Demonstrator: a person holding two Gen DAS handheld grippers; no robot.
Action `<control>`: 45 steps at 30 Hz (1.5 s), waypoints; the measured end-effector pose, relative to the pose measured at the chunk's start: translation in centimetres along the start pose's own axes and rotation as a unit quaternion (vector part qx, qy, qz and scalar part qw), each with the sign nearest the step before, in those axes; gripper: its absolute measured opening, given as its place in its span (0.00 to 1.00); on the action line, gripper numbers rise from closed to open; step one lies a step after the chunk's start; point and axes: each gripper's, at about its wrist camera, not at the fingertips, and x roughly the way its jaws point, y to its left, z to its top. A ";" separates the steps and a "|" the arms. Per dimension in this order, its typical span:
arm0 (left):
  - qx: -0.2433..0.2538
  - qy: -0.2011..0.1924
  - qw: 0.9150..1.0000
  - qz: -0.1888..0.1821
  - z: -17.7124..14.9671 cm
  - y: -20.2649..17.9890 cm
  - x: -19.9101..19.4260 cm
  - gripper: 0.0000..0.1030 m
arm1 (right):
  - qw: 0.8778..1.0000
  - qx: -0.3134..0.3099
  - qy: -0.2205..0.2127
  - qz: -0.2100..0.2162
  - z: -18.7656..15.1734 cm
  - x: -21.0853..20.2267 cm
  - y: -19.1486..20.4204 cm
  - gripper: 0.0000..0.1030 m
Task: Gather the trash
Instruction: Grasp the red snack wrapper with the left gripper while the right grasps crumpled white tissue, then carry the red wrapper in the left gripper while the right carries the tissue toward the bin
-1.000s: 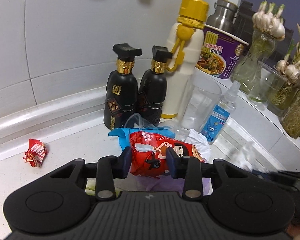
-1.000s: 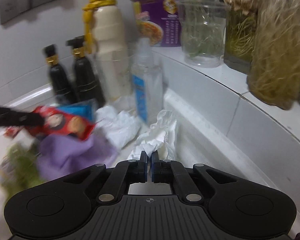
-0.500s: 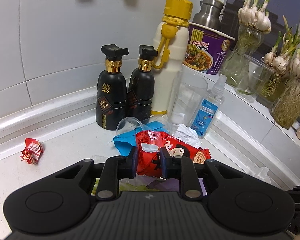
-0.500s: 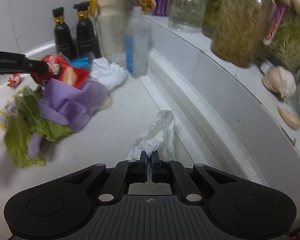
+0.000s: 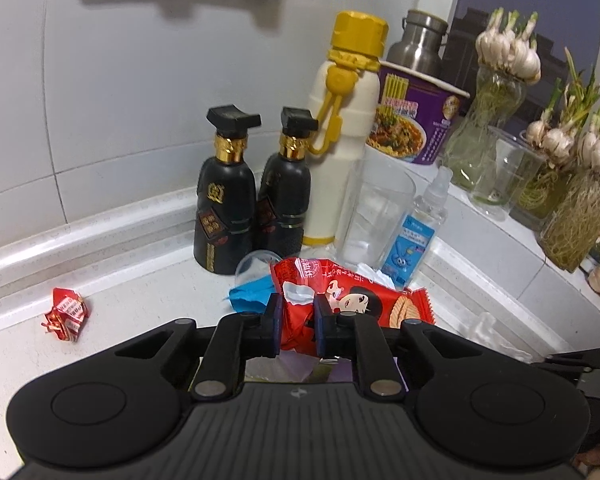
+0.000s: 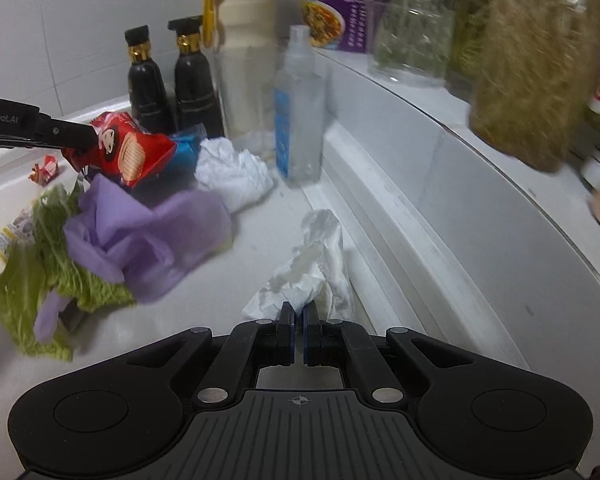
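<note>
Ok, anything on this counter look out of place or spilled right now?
Yes: wilted green leaves, a purple glove and a crumpled white tissue lie heaped on the counter before the two black bottles. A small crumpled red wrapper sits apart near the wall.

Even, fairly bright indoor light with soft shadows under the black sauce bottles (image 5: 225, 216). Both fisheye views bend straight lines and darken at the corners. In the right wrist view the root-filled jar (image 6: 540, 68) is smeared by motion blur.

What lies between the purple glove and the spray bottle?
A crumpled white tissue lies between purple glove and spray bottle, seen in the right wrist view.
</note>
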 end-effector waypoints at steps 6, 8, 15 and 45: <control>-0.016 -0.005 1.000 -0.002 0.3 0.8 -0.4 0.12 | 0.998 0.019 -0.035 0.046 1.5 2.0 0.4 0.02; -0.019 -0.012 1.000 -0.001 0.5 1.1 -0.9 0.12 | 0.998 0.017 -0.041 0.051 1.9 2.2 0.9 0.02; -0.035 -0.031 0.999 -0.007 1.1 2.3 -3.1 0.12 | 0.995 0.015 -0.066 0.067 3.6 0.8 2.8 0.02; -0.091 -0.080 0.989 -0.081 3.8 8.7 -13.9 0.12 | 0.990 -0.034 -0.130 0.036 8.8 -12.8 14.5 0.02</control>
